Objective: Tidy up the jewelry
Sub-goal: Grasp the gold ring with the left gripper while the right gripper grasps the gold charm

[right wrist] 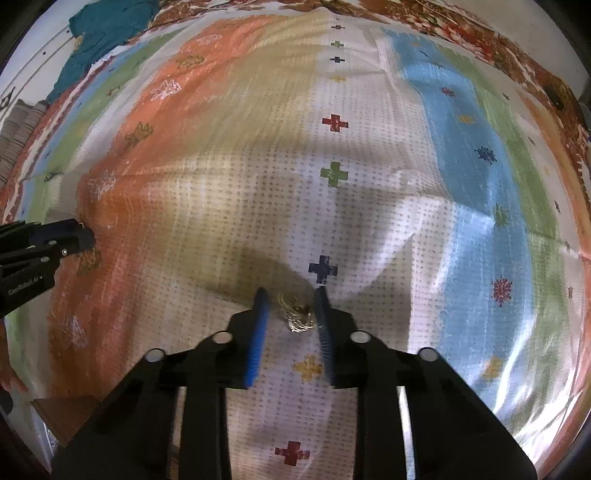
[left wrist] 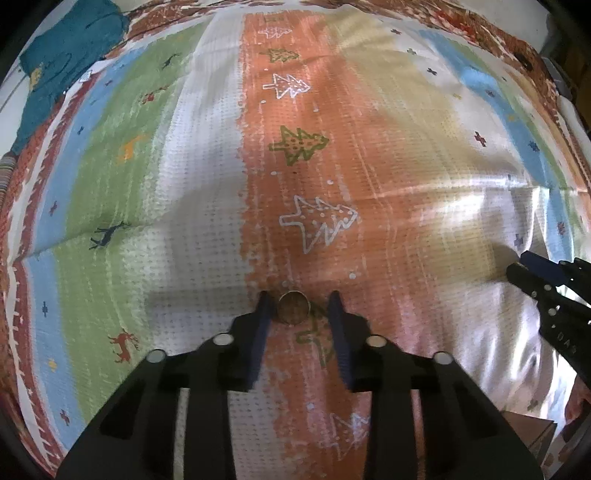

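Note:
A plain gold ring lies on the patterned cloth, on its orange stripe. My left gripper points down over it, jaws apart. The ring sits between the blue pads, close to the left one, with a gap on its right. A gold ornate jewelry piece lies on the white dotted stripe of the cloth. My right gripper straddles it. The piece rests against the right pad, and a narrow gap shows at the left pad. Each gripper also shows in the other's view, the right gripper and the left gripper.
A teal fabric item lies at the far left corner of the cloth. A brown box corner sits near the front edge between the two grippers. The cloth has folds and creases across it.

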Available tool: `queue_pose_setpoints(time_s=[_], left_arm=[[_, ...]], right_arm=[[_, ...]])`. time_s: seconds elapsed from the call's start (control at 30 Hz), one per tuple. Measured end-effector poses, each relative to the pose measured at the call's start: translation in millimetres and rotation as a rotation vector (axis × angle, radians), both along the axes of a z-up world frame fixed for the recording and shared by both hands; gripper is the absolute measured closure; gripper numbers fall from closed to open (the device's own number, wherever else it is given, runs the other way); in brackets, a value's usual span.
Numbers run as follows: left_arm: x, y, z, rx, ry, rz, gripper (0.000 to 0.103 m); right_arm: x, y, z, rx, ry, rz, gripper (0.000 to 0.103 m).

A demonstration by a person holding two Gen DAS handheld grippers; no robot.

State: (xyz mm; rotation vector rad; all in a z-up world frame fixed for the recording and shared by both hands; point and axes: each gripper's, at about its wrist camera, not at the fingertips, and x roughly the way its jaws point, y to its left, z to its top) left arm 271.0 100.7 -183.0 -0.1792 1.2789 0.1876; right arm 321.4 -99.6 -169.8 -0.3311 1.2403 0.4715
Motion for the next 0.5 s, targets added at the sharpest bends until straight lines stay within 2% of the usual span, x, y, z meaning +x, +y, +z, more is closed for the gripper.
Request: queue_pose_setpoints(time_s=[0.07, 0.5], left_arm=[[-1, 1, 0, -0.002, -0.003, -0.001, 0.085], [-8, -4, 20, -0.014, -0.032, -0.015, 0.085]], right_arm=[[-1, 0, 1, -0.003, 0.008, -0.002, 0.089], [-11, -7, 14, 0.021, -0.015, -0.004, 0.09]])
